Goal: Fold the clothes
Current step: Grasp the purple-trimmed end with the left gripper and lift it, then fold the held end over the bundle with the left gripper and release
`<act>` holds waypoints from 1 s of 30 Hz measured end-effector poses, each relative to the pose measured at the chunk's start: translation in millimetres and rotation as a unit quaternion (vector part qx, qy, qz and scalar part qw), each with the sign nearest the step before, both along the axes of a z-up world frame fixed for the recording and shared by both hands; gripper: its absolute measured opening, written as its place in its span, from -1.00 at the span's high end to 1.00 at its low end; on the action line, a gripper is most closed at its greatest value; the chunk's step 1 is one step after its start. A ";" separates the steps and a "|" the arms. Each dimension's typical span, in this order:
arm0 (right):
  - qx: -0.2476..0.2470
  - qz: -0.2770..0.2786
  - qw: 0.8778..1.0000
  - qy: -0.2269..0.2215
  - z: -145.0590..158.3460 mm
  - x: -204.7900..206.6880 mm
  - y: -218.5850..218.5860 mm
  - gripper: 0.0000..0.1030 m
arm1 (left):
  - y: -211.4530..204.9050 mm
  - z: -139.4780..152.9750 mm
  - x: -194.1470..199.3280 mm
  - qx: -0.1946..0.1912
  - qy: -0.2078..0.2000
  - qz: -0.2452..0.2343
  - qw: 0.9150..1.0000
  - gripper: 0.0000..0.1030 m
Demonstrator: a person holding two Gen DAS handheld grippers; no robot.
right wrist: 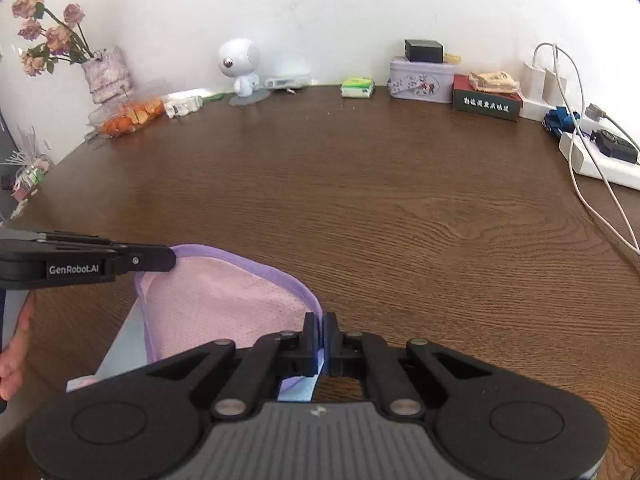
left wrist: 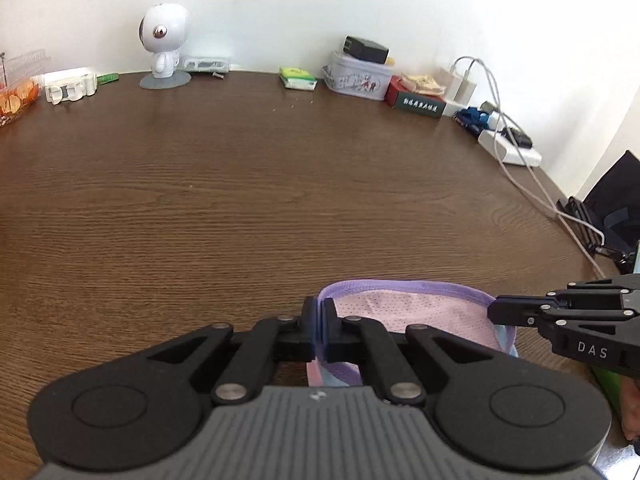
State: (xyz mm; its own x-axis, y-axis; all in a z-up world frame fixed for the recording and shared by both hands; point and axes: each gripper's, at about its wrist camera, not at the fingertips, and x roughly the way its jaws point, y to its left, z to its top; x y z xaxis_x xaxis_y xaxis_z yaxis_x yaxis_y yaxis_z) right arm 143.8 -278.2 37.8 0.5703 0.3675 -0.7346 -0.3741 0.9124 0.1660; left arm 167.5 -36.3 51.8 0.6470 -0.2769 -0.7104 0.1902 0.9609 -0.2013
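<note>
- Fingers of the left gripper [left wrist: 319, 322] are pressed together on the purple-trimmed edge of the pink garment [left wrist: 420, 314]; only a thin strip of cloth shows between the pads.
- Fingers of the right gripper [right wrist: 321, 334] are likewise clamped on the garment's [right wrist: 224, 300] purple hem, at the opposite end of the same edge.
- Each gripper appears in the other's view from the side: the right gripper [left wrist: 496, 312] enters at the right, the left gripper [right wrist: 172, 258] at the left, each tip meeting the hem.
- Garment position: stretched between the two grippers at the near side of the brown wooden table [left wrist: 240, 200]. Its lower part, with pale blue cloth, is hidden behind the gripper bodies; whether it rests on the table or hangs free cannot be determined.
- A hand [right wrist: 16, 344] is cut off at the left frame edge in the right wrist view.
- Far edge of table, well apart from the garment: white astronaut figurine [left wrist: 164, 46], green tissue pack [left wrist: 298, 78], patterned tin [left wrist: 358, 76] with a dark box on top, a red-and-green box [right wrist: 486, 98] whose printed characters are too small to read, power strip [left wrist: 510, 146] with cables.
- Vase of dried flowers [right wrist: 106, 74] stands at the left, seen only from the right wrist.
</note>
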 end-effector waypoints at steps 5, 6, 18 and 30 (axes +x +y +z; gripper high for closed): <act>0.028 0.024 0.999 -0.027 15.4 -51.8 -15.4 0.97 | 0.4 33.6 -49.6 -0.007 -0.048 -0.012 0.999 0.96; 0.034 0.029 0.999 -0.032 18.5 -62.2 -18.5 0.97 | 0.8 39.0 -64.2 -0.011 -0.056 -0.016 0.998 0.96; 0.076 0.106 0.990 -0.045 16.1 -186.4 -41.8 0.88 | 14.1 3.0 -214.5 -0.002 -0.079 -0.075 0.994 0.92; 0.102 -0.032 0.993 -0.047 16.8 -128.0 -31.8 0.15 | -3.2 17.2 -170.3 -0.045 -0.087 -0.026 0.995 0.04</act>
State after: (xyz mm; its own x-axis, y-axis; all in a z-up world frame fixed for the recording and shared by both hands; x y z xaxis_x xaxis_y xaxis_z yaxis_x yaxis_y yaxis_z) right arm 15.8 -310.0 54.6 0.6600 0.4641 -0.5908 -0.3398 0.8858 0.3161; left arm -2.7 -39.6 68.9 0.7417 -0.3701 -0.5594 0.2782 0.9286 -0.2454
